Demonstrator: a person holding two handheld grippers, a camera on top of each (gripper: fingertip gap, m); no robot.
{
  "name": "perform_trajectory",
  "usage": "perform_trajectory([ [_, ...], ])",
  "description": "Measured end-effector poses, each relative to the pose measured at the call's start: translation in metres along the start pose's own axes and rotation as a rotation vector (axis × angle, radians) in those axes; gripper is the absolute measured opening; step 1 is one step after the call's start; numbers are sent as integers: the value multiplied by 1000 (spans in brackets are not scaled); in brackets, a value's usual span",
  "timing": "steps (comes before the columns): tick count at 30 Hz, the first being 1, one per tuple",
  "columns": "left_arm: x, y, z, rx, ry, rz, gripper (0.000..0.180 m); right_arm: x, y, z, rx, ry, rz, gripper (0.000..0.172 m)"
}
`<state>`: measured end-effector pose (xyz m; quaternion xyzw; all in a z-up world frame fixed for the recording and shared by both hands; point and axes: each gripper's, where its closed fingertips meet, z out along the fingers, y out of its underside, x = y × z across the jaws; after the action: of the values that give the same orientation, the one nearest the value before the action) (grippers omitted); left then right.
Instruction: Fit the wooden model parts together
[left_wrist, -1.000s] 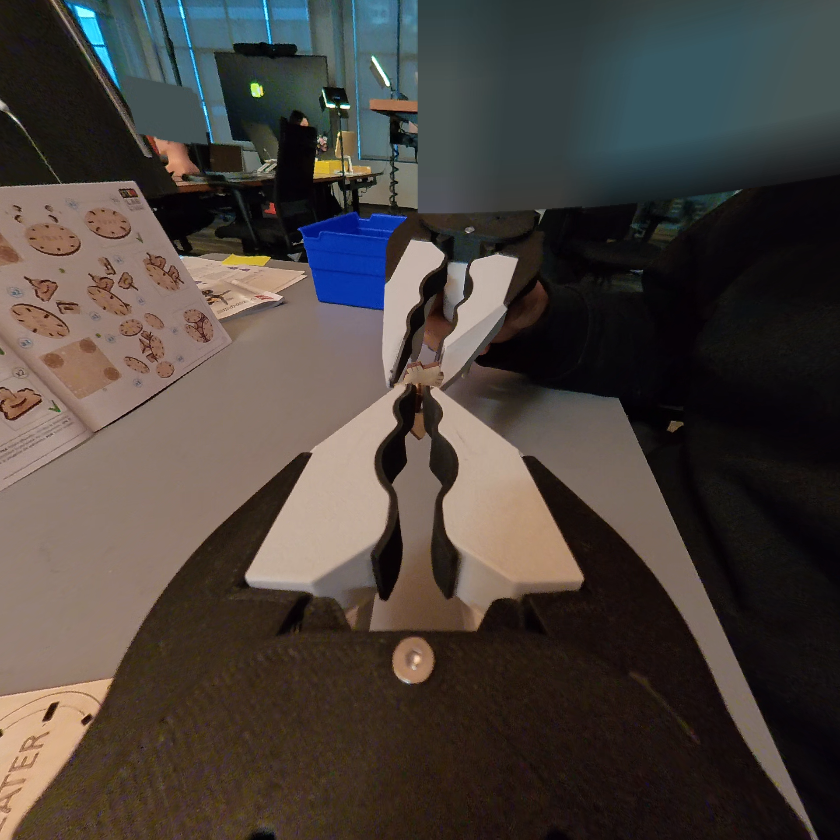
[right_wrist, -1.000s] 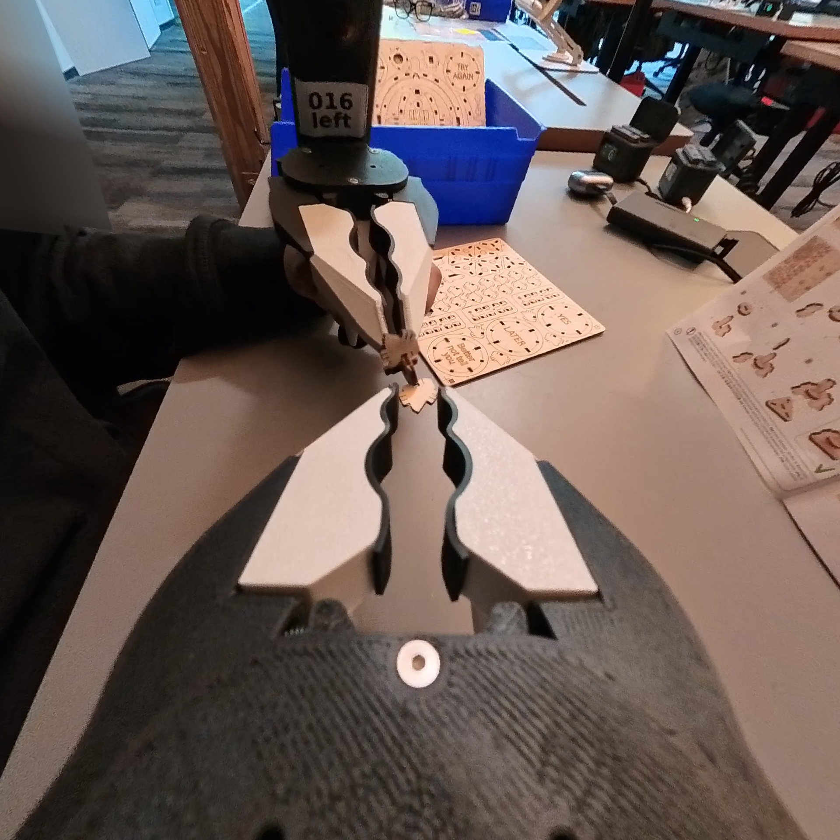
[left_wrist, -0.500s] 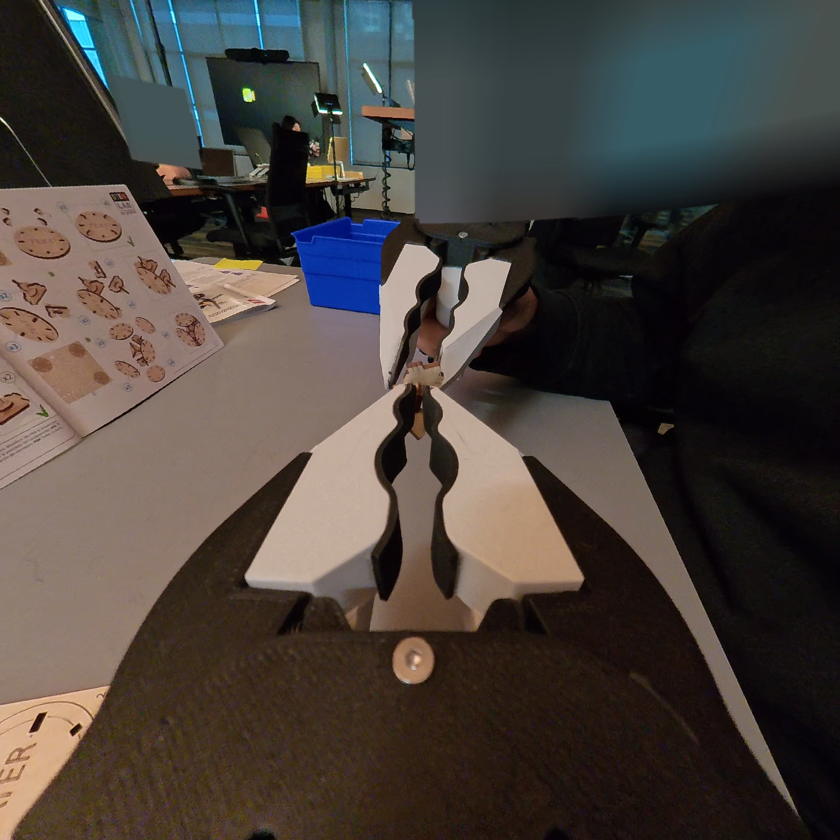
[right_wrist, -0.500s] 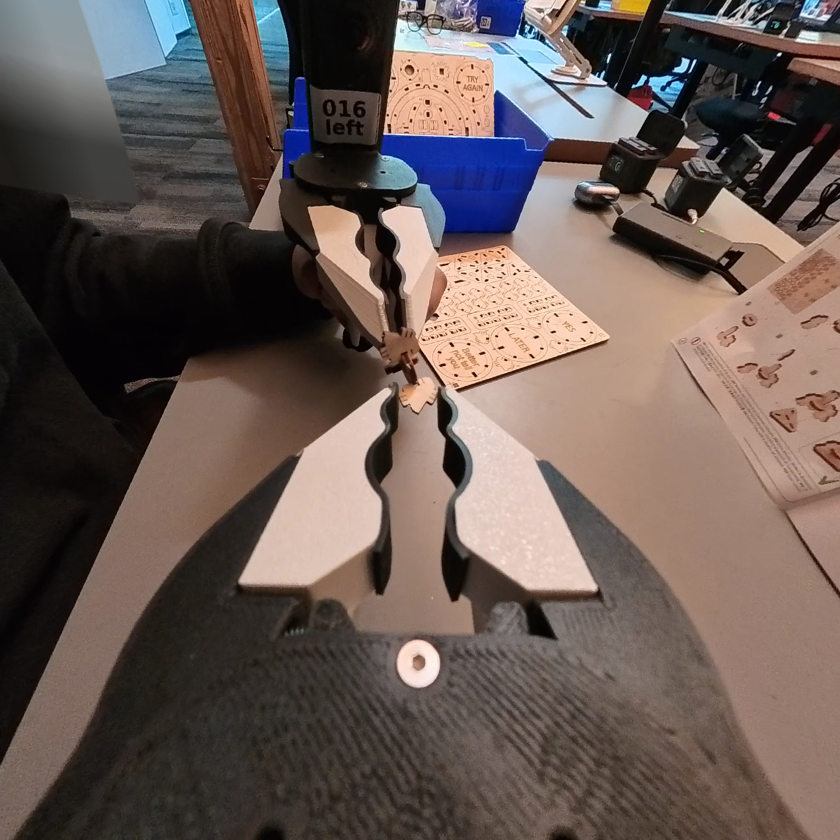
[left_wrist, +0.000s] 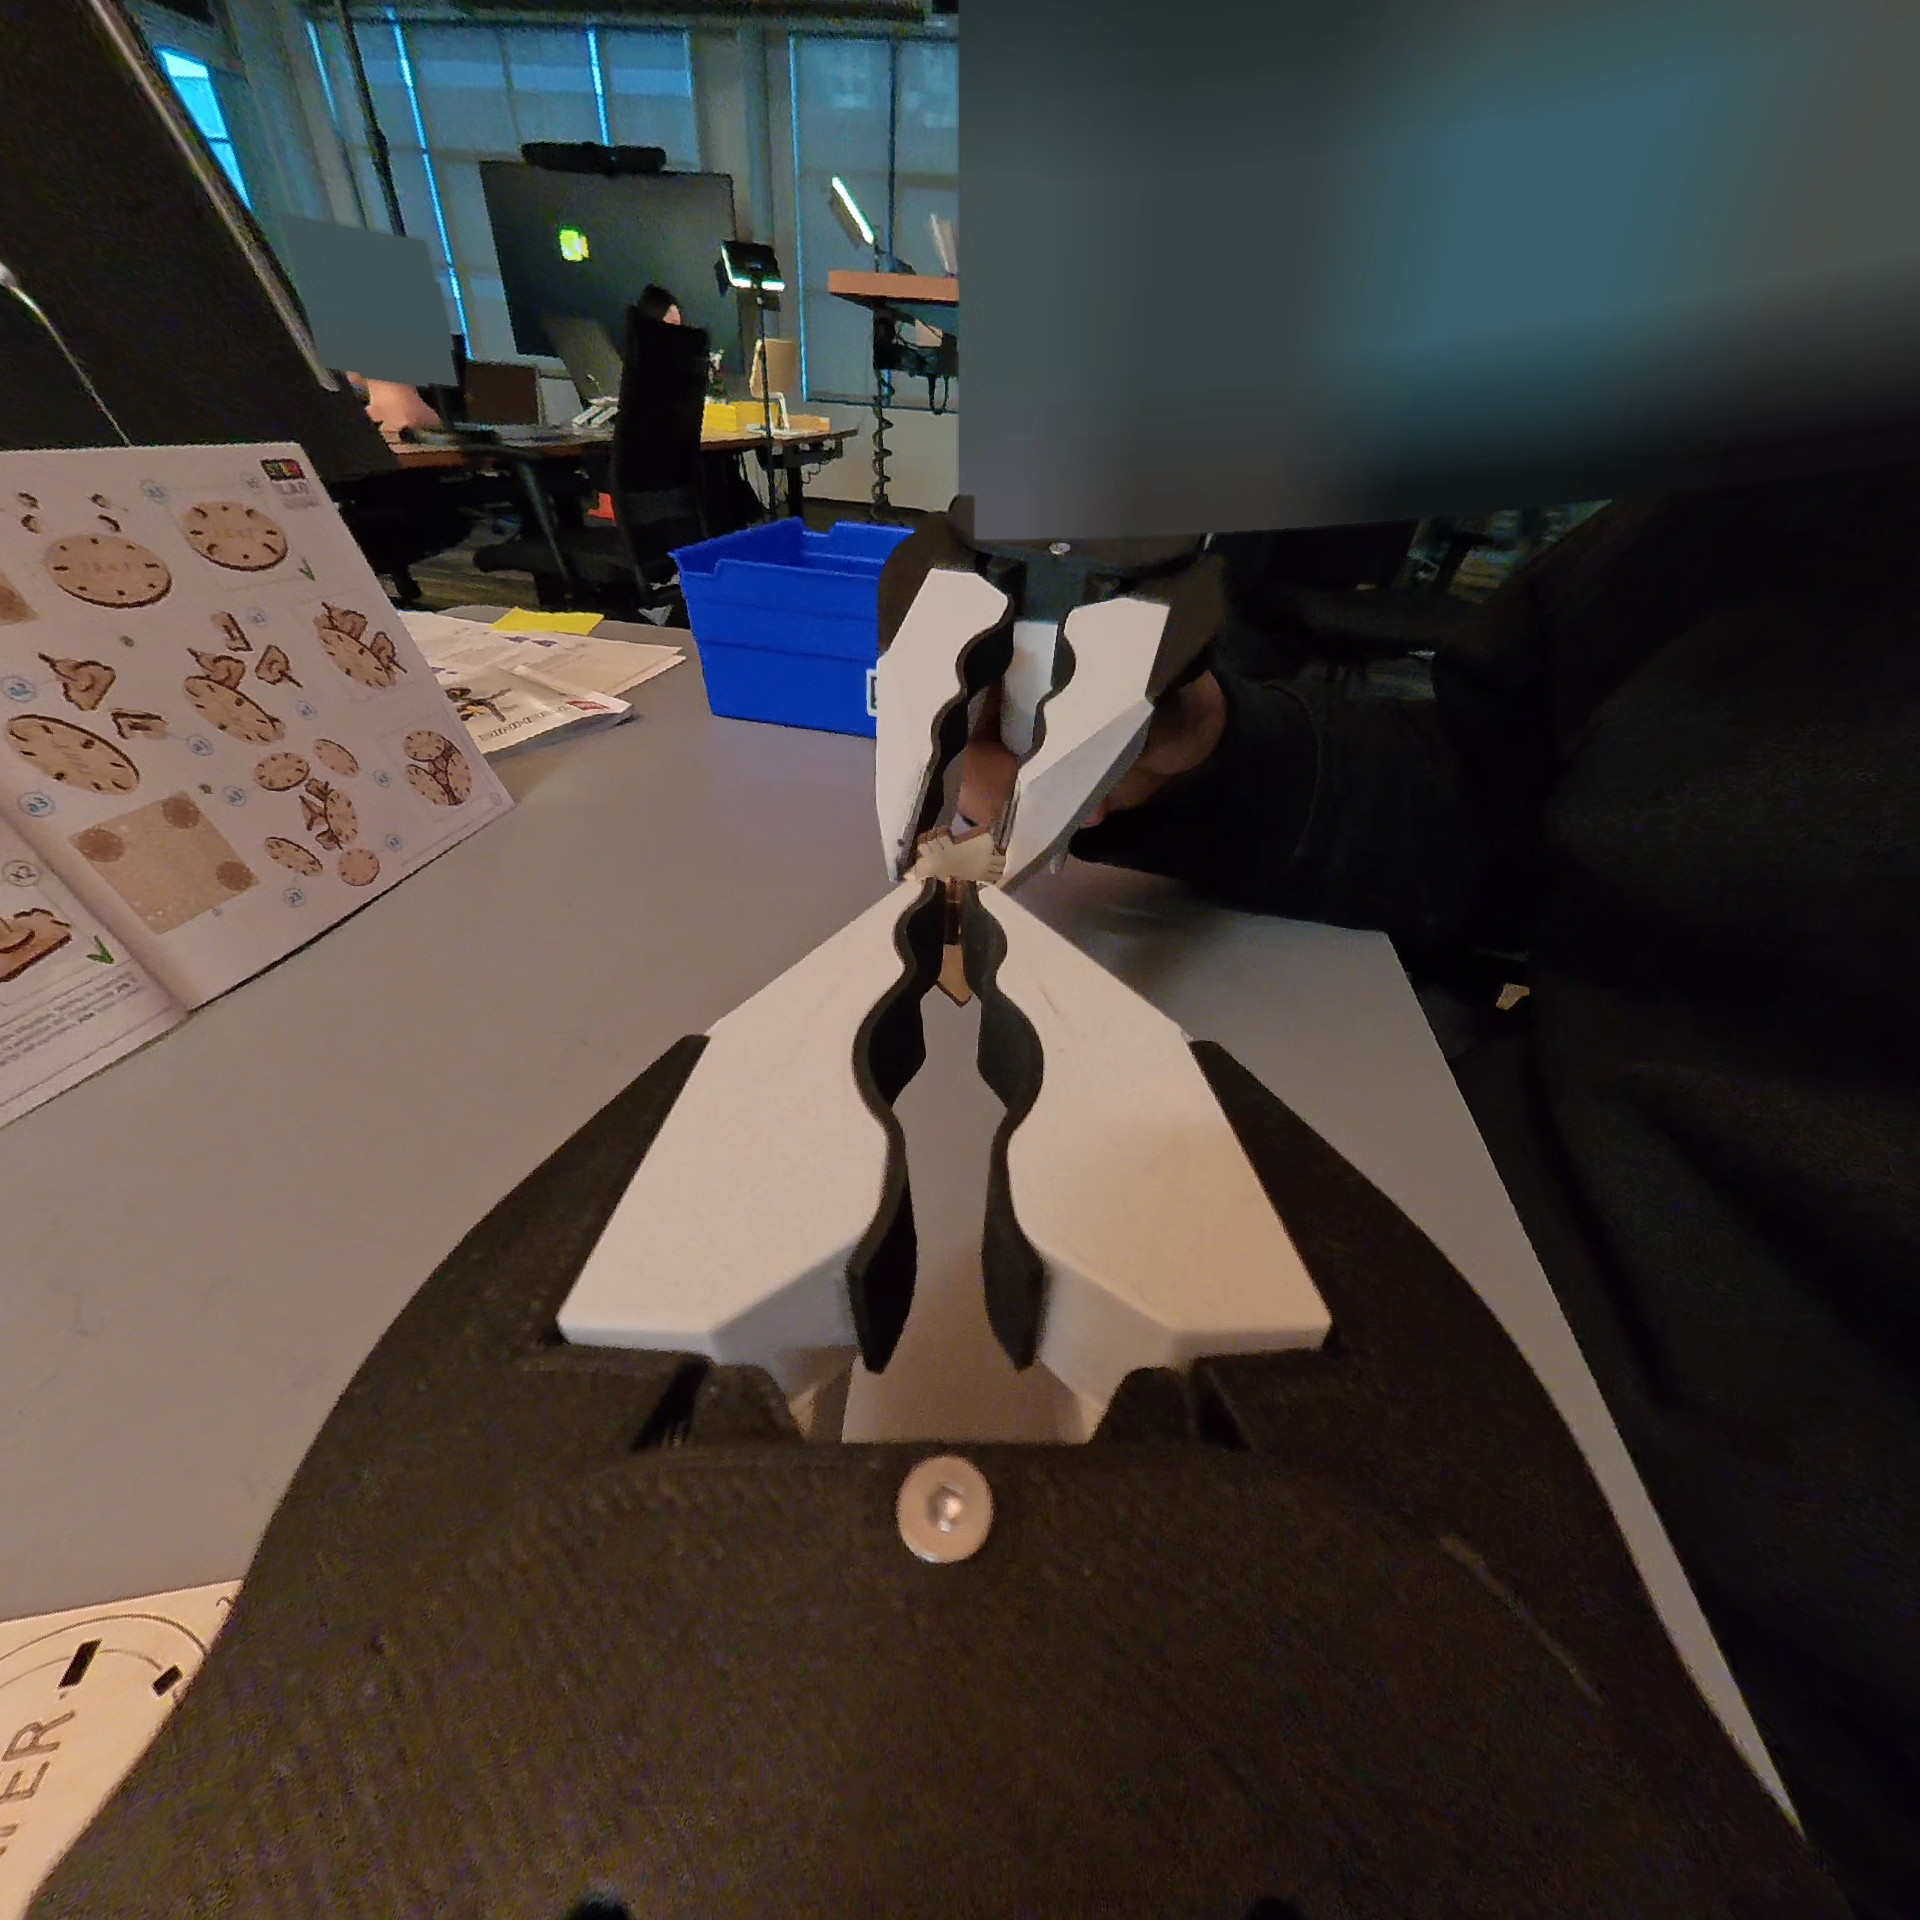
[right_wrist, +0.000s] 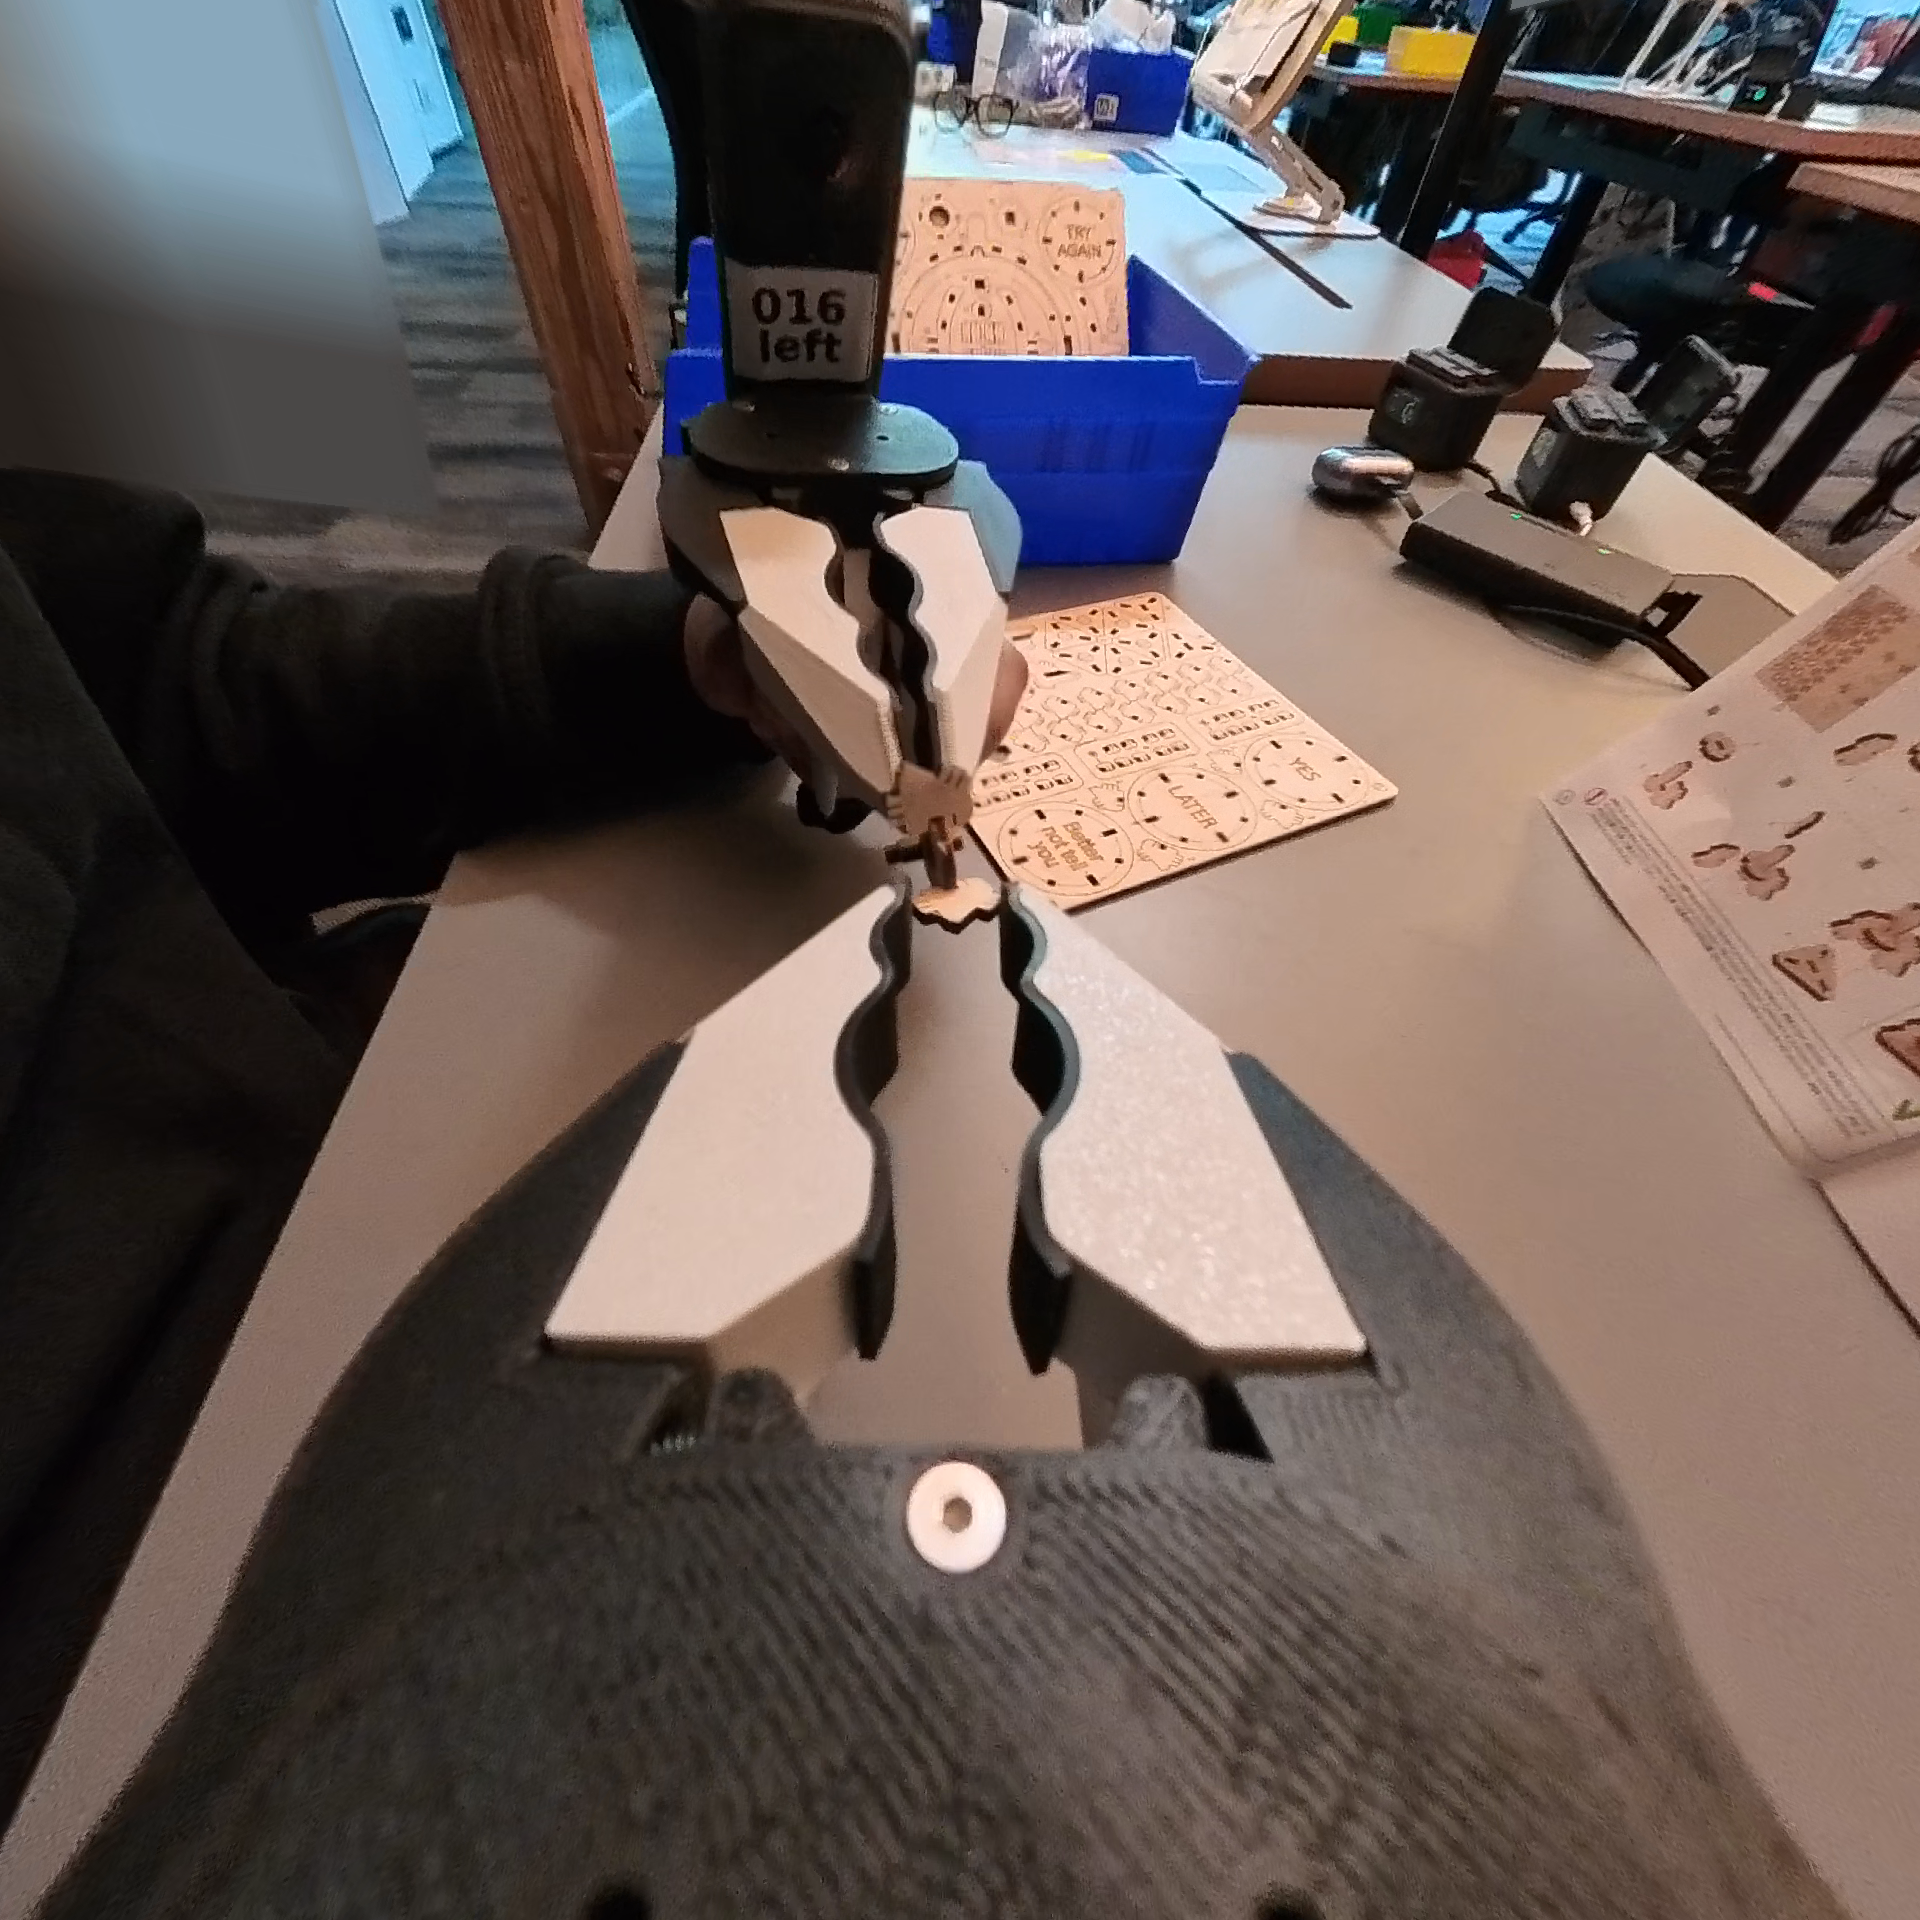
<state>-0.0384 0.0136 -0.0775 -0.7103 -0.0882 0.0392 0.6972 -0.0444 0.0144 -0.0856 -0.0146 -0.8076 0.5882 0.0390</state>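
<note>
Above the grey table (right_wrist: 1351, 1039), your two grippers meet tip to tip.
Your left gripper (left_wrist: 948, 914) clamps a thin wooden piece (right_wrist: 932, 802) edge-on, pointing toward your right gripper (right_wrist: 954, 912), whose slightly parted jaws grip a flat wooden piece (right_wrist: 956, 906) crosswise.

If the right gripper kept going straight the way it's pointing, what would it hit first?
Probably the left gripper, tip to tip just ahead; each holds a small flat wooden puzzle piece, and the two pieces already look joined.
</note>
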Motion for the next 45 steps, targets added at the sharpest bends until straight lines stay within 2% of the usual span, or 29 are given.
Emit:
perform_trajectory([
  [12,1,-15,-5,87,16,-29,0,4,-15,-4,175,-89,231,14],
  [25,0,-18,-7,103,11,-35,0,2,-17,-2,175,-47,177,14],
  [45,-5,-35,-3,213,-58,-39,0,10,-34,-12,343,21,223,13],
])
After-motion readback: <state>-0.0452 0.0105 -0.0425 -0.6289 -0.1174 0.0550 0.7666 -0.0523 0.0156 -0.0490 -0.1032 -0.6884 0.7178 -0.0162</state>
